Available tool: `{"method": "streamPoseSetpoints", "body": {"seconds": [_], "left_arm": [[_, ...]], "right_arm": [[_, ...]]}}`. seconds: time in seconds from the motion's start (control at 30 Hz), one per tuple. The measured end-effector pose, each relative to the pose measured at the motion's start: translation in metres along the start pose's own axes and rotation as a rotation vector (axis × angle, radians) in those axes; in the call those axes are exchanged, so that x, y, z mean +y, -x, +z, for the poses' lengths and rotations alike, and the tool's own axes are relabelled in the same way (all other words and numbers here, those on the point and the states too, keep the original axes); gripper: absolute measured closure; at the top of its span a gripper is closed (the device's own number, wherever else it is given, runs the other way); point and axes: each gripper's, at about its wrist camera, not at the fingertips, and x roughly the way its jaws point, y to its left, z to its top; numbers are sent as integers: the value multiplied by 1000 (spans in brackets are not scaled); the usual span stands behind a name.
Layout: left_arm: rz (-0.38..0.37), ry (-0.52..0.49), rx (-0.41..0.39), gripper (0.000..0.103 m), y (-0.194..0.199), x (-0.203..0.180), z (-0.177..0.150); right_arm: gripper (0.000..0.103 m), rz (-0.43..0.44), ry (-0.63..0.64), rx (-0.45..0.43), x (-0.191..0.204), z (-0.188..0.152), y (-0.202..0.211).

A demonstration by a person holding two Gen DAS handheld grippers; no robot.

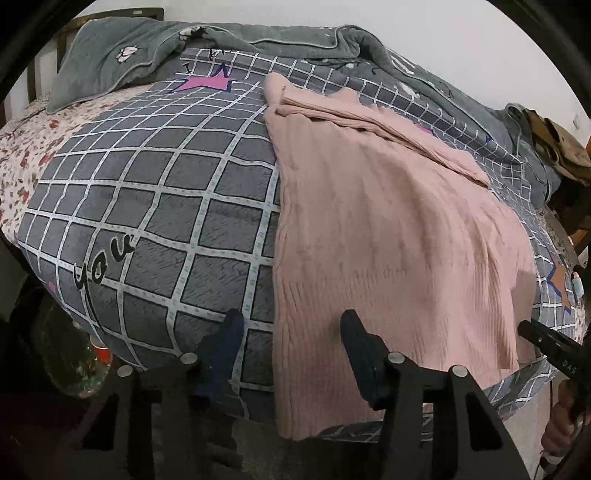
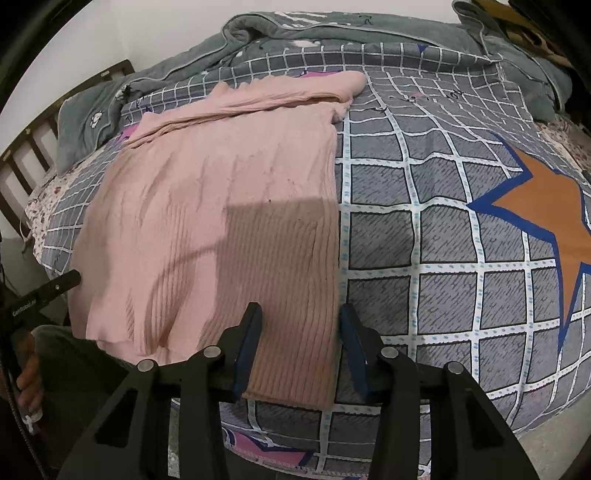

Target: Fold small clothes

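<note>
Below, a pink knit garment [image 1: 388, 240] is seen spread flat on the grid-patterned bedcover [image 1: 155, 206]. Its near left corner is straddled by the partly open left gripper [image 1: 291, 332], its near right corner by the partly open right gripper [image 2: 301, 325]; nothing is clamped.

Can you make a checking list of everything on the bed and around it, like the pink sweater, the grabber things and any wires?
Surface: grey checked quilt with an orange star, over a floral sheet.
Job's things: pink ribbed sweater lying flat, sleeves folded across its far end.
Clutter: rumpled grey blanket along the far side; grey pillow.
Grippers: left gripper open, straddling the sweater's near left edge; right gripper open, straddling its near right edge. Neither pinches it yet.
Cables: thin cord beside the hand holding the left gripper.
Surroundings: white wall; wooden headboard.
</note>
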Motion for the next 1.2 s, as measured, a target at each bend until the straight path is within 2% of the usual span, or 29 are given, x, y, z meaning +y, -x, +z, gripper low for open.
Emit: {"method": "streamPoseSetpoints", "body": {"seconds": [0.07,0.13,0.23,0.43,0.63,0.83,0.9,0.97,1.03,1.2], "left_arm": [[-4,-2,2,66,-1,-2,1],[-21,1,9,86,-2,-2,2],[-22,1,-6,93,2,1,4],[-51,32,-43,94,20,19,6],[-39,23,-5,94,11,14,4],[-43,20,18,91,6,13,2],[-49,23,24,89,5,15,1],[-56,32,35,83,4,18,-1],[-65,35,33,77,5,19,-3],[-53,21,38,77,4,15,-2]], "right_arm": [[67,-5,-1,-2,0,1,-1],[76,-13,-3,-6,0,3,-2],[95,-5,-7,-5,-3,5,-1],[99,28,-34,-84,-17,2,22],[98,32,-60,-58,-23,-5,17],[92,59,-36,-35,-18,-4,18],[81,78,-30,-29,-17,-5,17],[75,91,-22,-16,-14,-7,15],[74,92,-13,-1,-12,-9,10],[72,69,5,-17,-5,-11,7]]}}
